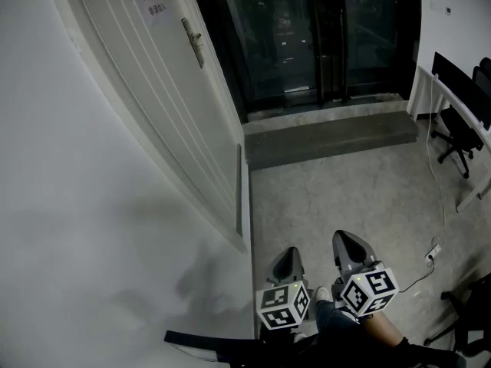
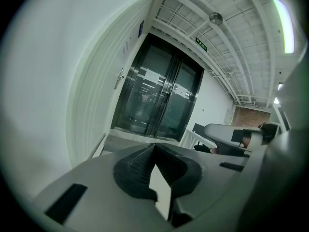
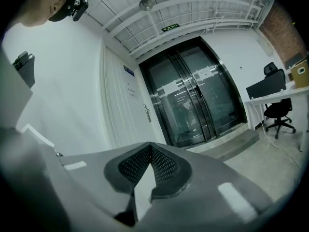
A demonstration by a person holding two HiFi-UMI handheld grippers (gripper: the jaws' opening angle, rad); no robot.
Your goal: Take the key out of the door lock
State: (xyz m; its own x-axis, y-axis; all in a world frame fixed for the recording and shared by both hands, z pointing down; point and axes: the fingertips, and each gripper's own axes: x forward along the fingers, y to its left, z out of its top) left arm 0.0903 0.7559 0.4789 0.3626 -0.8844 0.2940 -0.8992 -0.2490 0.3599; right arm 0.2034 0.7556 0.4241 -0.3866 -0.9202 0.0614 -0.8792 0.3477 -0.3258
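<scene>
Tongs hang closed and empty, left tongs [image 1: 288, 255] beside right tongs [image 1: 350, 241], well apart from the door handle [image 1: 193, 41]. Step closer first; key unseen.

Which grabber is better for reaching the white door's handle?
Left, probably. The left gripper sits nearer the white door, whose handle is on that side; the right gripper is farther out. Both are shut, empty and far from it.

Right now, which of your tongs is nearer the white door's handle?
Left, I'd judge: the left tongs are closer to the door, well short of its handle; the right tongs are further out over the floor.
</scene>
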